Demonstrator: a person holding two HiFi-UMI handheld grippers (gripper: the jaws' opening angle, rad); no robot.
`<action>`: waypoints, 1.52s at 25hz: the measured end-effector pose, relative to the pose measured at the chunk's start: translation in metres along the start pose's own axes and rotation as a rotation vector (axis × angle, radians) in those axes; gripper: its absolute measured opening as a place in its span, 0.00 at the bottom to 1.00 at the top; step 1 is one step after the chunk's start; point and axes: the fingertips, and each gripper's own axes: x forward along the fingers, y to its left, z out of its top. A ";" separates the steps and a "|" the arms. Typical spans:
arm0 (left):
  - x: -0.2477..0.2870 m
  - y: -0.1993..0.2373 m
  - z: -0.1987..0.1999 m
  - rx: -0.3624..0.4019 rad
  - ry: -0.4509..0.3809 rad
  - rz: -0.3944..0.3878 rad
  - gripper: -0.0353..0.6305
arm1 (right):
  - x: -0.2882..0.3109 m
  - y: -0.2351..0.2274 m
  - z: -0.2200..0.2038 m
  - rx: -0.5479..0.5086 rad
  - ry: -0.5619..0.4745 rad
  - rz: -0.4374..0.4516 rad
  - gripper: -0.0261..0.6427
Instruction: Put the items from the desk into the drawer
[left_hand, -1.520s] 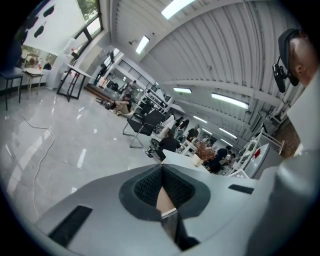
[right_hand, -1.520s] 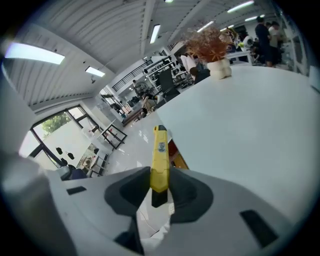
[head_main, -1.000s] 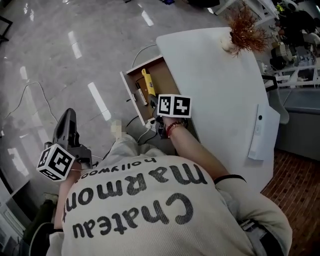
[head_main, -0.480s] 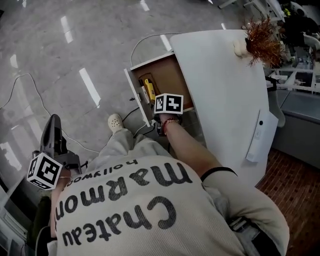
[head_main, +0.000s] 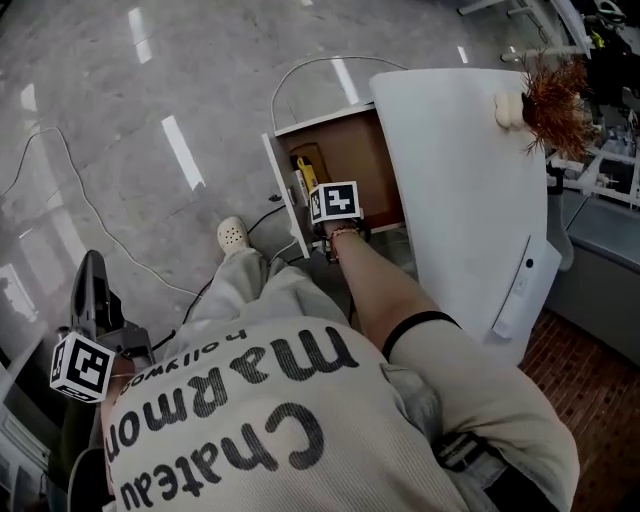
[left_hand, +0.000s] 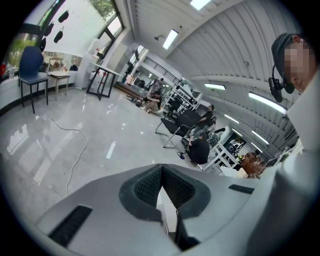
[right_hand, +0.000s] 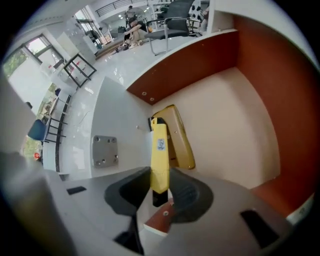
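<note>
The wooden drawer (head_main: 350, 160) stands pulled out from the white desk (head_main: 460, 180). My right gripper (right_hand: 160, 189) reaches over the drawer's front part and is shut on a yellow utility knife (right_hand: 159, 150), which points into the drawer. Its marker cube (head_main: 333, 200) shows in the head view. Another yellow tool (right_hand: 181, 140) lies on the drawer bottom (right_hand: 225, 120), just beyond the knife. My left gripper (left_hand: 161, 186) is shut with nothing between its pads. It hangs low at my left side (head_main: 92, 300), far from the drawer.
A dried brown plant decoration (head_main: 555, 100) and a flat white device (head_main: 515, 290) sit on the desk top. White cables (head_main: 300, 75) run across the glossy grey floor. A person's shoe (head_main: 232, 236) rests beside the drawer front (head_main: 283, 205).
The head camera has swung, so the desk and drawer sit further right and higher in view. The left gripper has drifted down and left. The right gripper stays at the drawer.
</note>
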 end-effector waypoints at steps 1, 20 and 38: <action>0.000 0.003 0.000 0.000 0.002 0.015 0.06 | 0.005 0.000 0.001 -0.010 0.010 -0.004 0.22; 0.006 -0.002 -0.010 0.053 0.048 0.056 0.06 | 0.046 -0.010 -0.004 -0.003 0.072 -0.012 0.23; 0.047 -0.101 0.012 0.156 0.049 -0.180 0.06 | -0.101 0.046 0.063 0.170 -0.369 0.149 0.04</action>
